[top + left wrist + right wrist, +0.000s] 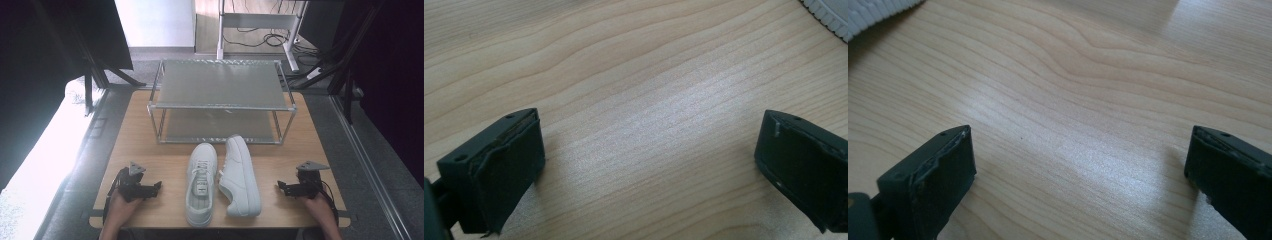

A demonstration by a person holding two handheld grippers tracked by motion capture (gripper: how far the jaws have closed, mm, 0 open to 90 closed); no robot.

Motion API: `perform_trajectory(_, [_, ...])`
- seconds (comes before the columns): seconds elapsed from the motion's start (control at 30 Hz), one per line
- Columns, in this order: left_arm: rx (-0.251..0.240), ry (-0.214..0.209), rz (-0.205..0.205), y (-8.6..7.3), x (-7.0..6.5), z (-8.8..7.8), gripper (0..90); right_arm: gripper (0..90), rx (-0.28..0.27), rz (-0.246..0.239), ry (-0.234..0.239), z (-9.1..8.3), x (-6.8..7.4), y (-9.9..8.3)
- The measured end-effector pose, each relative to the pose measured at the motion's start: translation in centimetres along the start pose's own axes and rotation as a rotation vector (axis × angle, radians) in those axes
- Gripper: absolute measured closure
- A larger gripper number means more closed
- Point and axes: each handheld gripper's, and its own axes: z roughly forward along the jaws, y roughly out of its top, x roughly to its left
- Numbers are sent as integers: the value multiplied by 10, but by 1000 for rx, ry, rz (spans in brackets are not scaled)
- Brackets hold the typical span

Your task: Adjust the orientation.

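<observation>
Start position, nothing picked up. Left gripper [150, 189] and right gripper [284, 188] rest on the table [145, 150], jaws spread, empty. Two shoes [222, 177] lie between them, before the rack [220, 105]. Next, probably: each gripper closes in on its nearer shoe.

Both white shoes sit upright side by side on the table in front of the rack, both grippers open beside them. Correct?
Not quite. The high view shows the left shoe upright, but the right shoe lies on its side. They are side by side before the rack, both grippers open.
</observation>
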Motion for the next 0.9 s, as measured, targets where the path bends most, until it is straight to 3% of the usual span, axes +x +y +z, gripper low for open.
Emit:
perform_trajectory(0.23, [0,0,0,0,0,0,0,0,-130,-11,21,-10,6,6])
perform_trajectory(0.33, [0,0,0,0,0,0,0,0,-179,-32,37,-12,14,10])
perform_trajectory(0.6, [0,0,0,0,0,0,0,0,-317,-34,96,-21,35,22])
perform_trajectory(0.77, [0,0,0,0,0,0,0,0,-358,-40,108,-25,46,28])
perform_trajectory(0.8, [0,0,1,0,0,0,0,0,-382,-50,128,-26,55,33])
perform_trajectory(0.9, [0,0,1,0,0,0,0,0,-392,-60,142,-27,64,39])
